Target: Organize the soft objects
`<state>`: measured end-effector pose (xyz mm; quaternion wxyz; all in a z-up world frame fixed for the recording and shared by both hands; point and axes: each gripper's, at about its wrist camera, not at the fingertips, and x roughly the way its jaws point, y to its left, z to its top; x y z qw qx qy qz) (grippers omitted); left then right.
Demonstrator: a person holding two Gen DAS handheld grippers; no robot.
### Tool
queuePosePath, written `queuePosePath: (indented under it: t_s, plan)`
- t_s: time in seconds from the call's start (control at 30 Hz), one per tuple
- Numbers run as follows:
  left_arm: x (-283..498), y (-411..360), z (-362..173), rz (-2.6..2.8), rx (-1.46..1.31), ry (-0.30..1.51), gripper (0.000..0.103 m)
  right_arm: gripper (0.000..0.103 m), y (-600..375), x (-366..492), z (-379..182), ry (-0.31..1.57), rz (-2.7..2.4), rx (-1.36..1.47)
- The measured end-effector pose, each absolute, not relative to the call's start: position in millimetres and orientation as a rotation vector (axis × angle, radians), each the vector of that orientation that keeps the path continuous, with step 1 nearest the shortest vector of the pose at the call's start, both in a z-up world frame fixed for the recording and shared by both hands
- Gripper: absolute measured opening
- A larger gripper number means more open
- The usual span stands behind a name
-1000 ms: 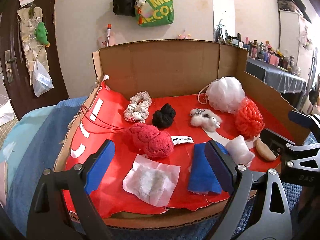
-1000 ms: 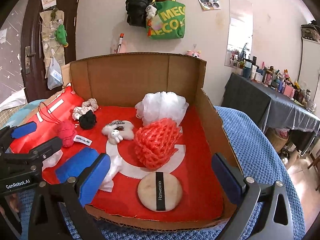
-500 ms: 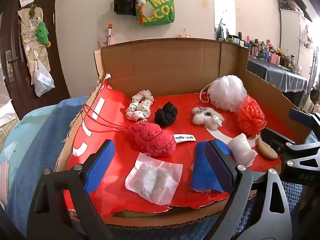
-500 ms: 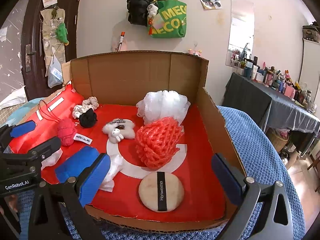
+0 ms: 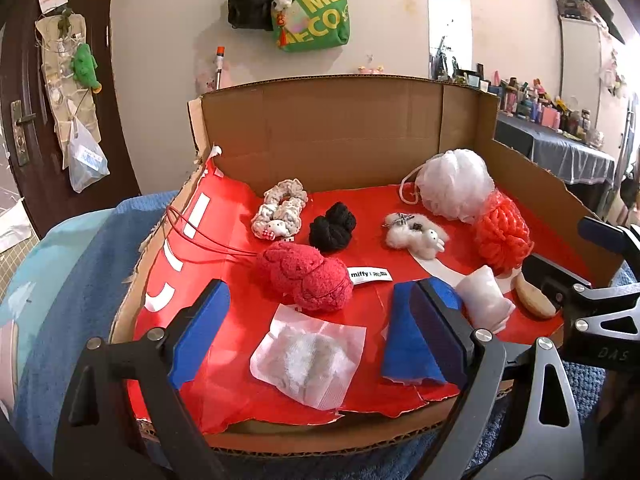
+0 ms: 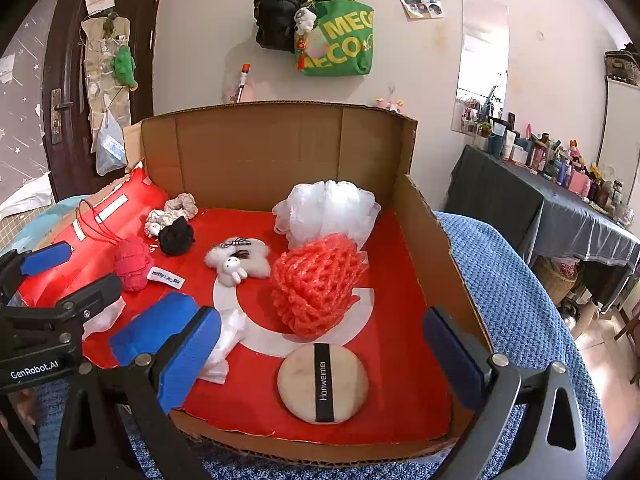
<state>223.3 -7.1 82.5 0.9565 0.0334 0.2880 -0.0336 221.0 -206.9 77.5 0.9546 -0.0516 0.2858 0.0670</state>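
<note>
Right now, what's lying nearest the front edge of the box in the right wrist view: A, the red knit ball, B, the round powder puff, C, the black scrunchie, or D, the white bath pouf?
B: the powder puff lies flat just inside the box's front edge, with the orange mesh pouf behind it.

Blue cloth partly hidden behind left gripper right finger. Powder puff mostly blocked by the right gripper's body in left wrist view, only an edge shows. White packet half covered by right gripper left finger. Items on dark counter too small to identify. Green bag text cut off by folds.
</note>
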Motion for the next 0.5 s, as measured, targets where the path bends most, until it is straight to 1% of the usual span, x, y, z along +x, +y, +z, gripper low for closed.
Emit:
queuePosePath:
  t_s: [0.5]
  plan:
    - [222.2,-7.8,81.5,-0.068,0.07,0.581,0.092,0.103,-206.8,221.0,77.3,0.581,0.136,-0.105]
